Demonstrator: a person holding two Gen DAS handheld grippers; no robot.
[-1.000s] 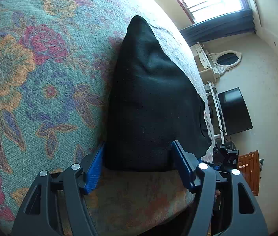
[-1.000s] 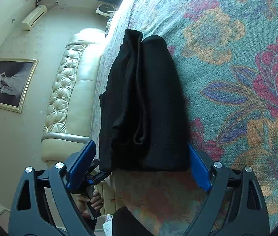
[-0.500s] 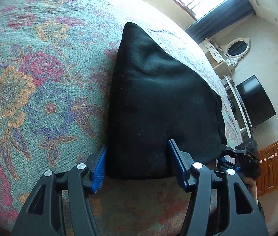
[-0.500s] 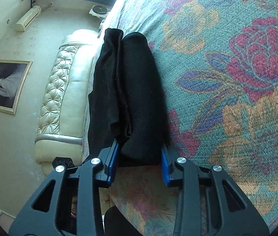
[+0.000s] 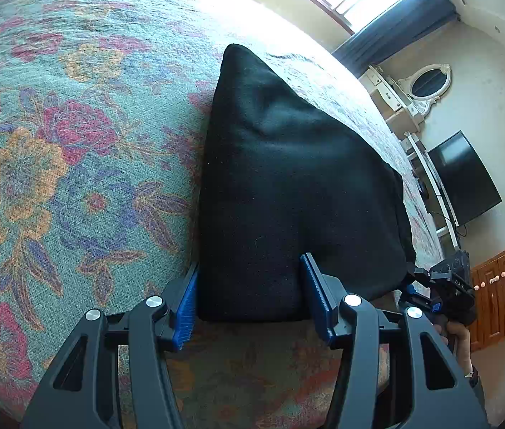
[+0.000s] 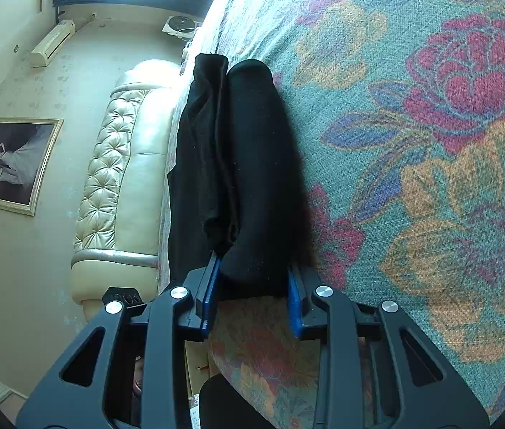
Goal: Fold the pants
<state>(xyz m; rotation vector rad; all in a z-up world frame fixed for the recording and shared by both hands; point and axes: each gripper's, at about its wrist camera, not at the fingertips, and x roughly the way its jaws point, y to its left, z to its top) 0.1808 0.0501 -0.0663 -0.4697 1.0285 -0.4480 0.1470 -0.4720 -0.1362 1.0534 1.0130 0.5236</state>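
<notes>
Right wrist: headboard (image 6: 109,186) (unseen from left)

The left gripper (image 5: 250,295), its jaws just closing, is pinching the black pants' (image 5: 288,178) near edge at six o'clock on the floral bedspread (image 5: 73,143).

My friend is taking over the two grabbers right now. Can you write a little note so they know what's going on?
Left gripper: jaws just closing on the near edge of the black pants; the pads touch the cloth.
Right gripper: jaws just closed in, pinching the pants' near edge.
The pants lie partly folded, a long strip on the flowered bedspread.
Left: lift the near edge and fold it away.
</notes>
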